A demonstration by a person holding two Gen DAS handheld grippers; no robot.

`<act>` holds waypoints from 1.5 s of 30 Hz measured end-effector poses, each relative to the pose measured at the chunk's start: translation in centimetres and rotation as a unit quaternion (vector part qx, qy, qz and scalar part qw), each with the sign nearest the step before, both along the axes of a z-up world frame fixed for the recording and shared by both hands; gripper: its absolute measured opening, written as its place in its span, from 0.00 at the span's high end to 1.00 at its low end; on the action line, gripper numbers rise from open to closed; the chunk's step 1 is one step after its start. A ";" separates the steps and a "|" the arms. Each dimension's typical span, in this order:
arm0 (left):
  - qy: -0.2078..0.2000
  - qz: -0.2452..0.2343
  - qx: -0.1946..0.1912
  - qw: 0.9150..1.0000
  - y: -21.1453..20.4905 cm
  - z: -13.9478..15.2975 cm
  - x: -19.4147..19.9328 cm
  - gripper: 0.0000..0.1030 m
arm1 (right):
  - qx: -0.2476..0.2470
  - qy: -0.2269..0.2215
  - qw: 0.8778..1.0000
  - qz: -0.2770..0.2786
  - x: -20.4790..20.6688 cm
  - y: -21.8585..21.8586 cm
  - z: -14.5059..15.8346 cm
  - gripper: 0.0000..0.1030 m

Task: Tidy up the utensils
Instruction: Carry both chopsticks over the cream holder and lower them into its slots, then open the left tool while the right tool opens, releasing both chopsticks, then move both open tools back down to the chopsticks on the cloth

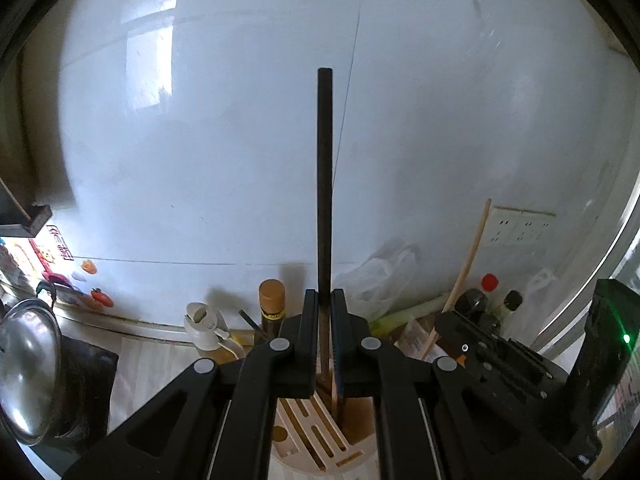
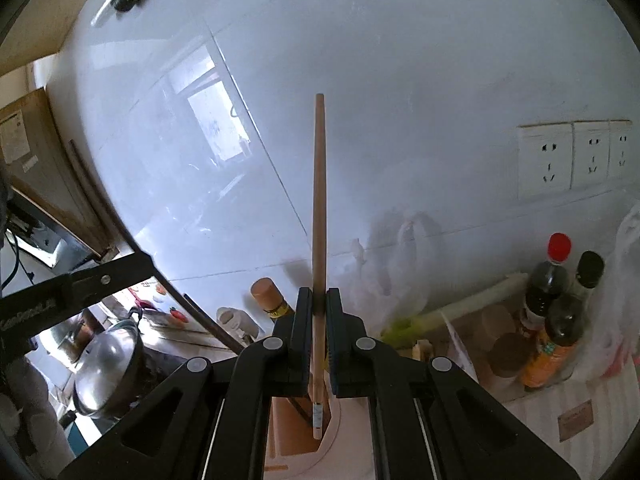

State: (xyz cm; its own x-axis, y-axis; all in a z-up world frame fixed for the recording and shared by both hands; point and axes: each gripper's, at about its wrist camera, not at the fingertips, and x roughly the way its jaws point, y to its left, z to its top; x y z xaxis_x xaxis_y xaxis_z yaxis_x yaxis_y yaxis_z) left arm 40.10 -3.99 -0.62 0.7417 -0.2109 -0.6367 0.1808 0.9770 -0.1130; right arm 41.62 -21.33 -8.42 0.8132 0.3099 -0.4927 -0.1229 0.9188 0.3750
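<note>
My left gripper (image 1: 325,300) is shut on a dark chopstick (image 1: 325,168) that stands upright, its lower end down in the brown compartment of a round white utensil holder (image 1: 316,440) with slots. My right gripper (image 2: 319,300) is shut on a light wooden chopstick (image 2: 319,200), also upright, with its tip in the brown compartment of the same holder (image 2: 300,416). The right gripper shows at the right in the left wrist view (image 1: 500,352); the light chopstick (image 1: 472,256) leans there. The left gripper's arm (image 2: 80,284) and dark chopstick (image 2: 208,324) show at left in the right wrist view.
A glossy white tiled wall with sockets (image 2: 576,156) lies behind. Sauce bottles (image 2: 556,288), a brown-capped bottle (image 1: 272,300), a white plastic bag (image 1: 372,276) and a green leek (image 2: 452,308) crowd the counter. A steel pot lid (image 1: 24,364) sits at left.
</note>
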 end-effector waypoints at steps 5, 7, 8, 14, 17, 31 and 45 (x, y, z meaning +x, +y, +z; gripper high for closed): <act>0.020 -0.006 0.005 1.000 -0.3 -1.8 1.0 0.97 | 0.003 0.011 1.000 0.004 0.3 0.4 -2.0 0.94; 0.029 -0.009 0.004 1.000 -0.3 -2.5 1.1 0.97 | 0.006 0.013 1.000 0.009 0.2 0.4 -2.6 0.94; 0.033 -0.010 0.003 0.999 -0.3 -2.7 1.3 0.97 | 0.005 0.011 1.000 0.011 0.1 0.4 -2.8 0.94; 0.066 -0.023 -0.007 0.998 -0.1 -4.2 1.6 0.95 | 0.004 0.022 0.999 0.040 -0.4 1.2 -4.3 0.93; 0.077 -0.022 -0.023 0.997 0.3 -4.3 1.5 0.90 | 0.006 0.037 0.997 0.070 -0.8 1.8 -5.0 0.93; 0.017 0.071 -0.004 0.997 4.1 0.0 -2.7 0.00 | -0.067 0.045 0.996 0.032 -6.2 0.7 -2.5 0.00; 0.017 0.114 0.055 0.992 5.6 -2.7 -10.8 0.00 | -0.107 0.082 0.991 -0.012 -10.9 0.9 0.7 0.00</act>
State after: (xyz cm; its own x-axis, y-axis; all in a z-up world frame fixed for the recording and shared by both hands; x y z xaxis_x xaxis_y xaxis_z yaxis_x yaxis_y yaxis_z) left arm 29.26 1.58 -3.30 0.7391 0.0316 -0.6728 -0.0475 0.9989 -0.0052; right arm 30.73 -20.39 -7.75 0.7226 0.1662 -0.6710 -0.0545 0.9814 0.1843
